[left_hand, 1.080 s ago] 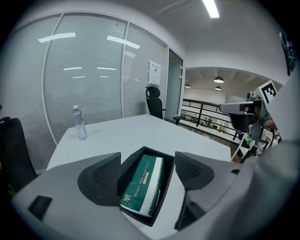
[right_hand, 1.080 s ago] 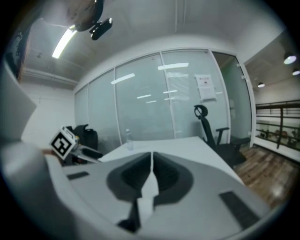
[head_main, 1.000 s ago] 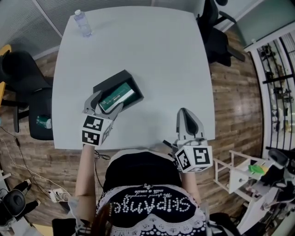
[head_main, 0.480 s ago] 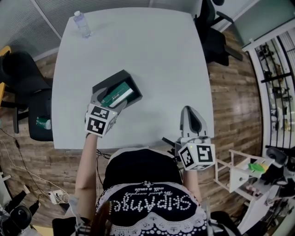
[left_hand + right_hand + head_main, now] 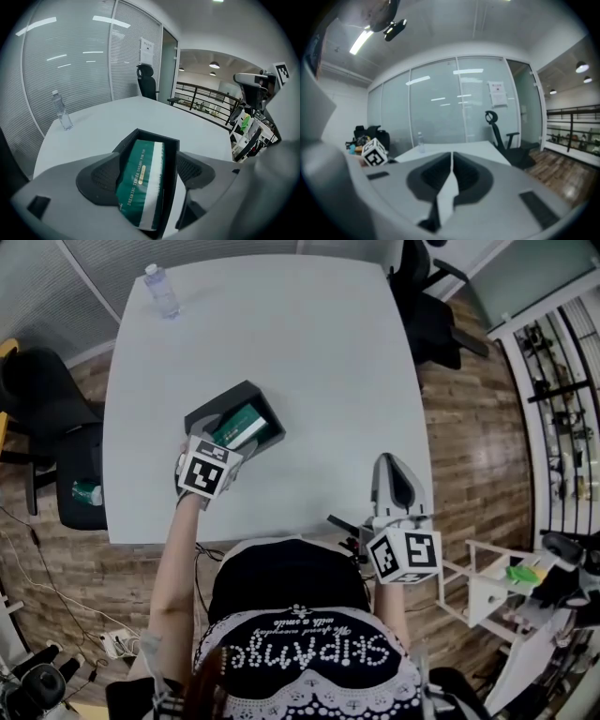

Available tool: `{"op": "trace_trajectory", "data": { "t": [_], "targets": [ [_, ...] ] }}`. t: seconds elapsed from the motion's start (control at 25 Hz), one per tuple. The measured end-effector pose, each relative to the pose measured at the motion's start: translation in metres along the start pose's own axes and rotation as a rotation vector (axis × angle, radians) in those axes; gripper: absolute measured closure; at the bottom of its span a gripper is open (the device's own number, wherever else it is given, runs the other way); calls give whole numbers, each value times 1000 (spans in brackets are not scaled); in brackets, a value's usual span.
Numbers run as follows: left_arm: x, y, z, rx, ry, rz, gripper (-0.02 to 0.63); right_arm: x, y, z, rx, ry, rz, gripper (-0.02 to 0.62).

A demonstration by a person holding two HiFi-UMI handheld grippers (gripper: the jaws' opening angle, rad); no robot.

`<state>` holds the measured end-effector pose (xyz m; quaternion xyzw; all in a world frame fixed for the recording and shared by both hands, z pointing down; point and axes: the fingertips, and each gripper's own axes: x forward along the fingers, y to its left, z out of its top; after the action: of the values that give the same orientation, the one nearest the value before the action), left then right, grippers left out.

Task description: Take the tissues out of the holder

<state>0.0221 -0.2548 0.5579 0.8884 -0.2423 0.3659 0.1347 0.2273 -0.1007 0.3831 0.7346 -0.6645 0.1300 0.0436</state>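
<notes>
A black tissue holder (image 5: 210, 412) lies open on the white table (image 5: 309, 362), with a green and white tissue pack (image 5: 240, 424) inside it. My left gripper (image 5: 221, 439) is at the holder's near end. In the left gripper view the left gripper (image 5: 147, 171) is open: the tissue pack (image 5: 139, 183) lies between the jaws, the left pad at its edge, the right jaw outside the wall of the holder (image 5: 171, 154). My right gripper (image 5: 392, 463) hovers shut and empty at the table's front right edge. Its jaws meet in the right gripper view, right gripper (image 5: 451, 174).
A clear water bottle (image 5: 160, 290) stands at the table's far left corner, bottle (image 5: 62, 111). Black office chairs stand left (image 5: 42, 409) and far right (image 5: 427, 296) of the table. A white rack (image 5: 487, 592) sits on the wooden floor at my right.
My left gripper has moved forward over the holder's near end, so its jaws now straddle the tissue pack. The right gripper has hardly shifted.
</notes>
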Motion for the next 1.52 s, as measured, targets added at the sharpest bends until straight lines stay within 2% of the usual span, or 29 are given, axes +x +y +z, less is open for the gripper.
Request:
{"op": "trace_trajectory", "data": {
  "t": [0.56,0.92,1.16,1.52],
  "targets": [
    [29,6,-21,-56,96,8,230,-7,-8,3,1,-3,-27,560],
    [35,21,-12,10,152,83,233,-6,-16,7,9,-3,-39,560],
    [41,21,-12,-10,180,60,233,-1,-22,11,16,-7,-42,560],
    [44,19,-12,-22,175,38,233,7,-10,13,-9,5,-13,560]
  ]
}}
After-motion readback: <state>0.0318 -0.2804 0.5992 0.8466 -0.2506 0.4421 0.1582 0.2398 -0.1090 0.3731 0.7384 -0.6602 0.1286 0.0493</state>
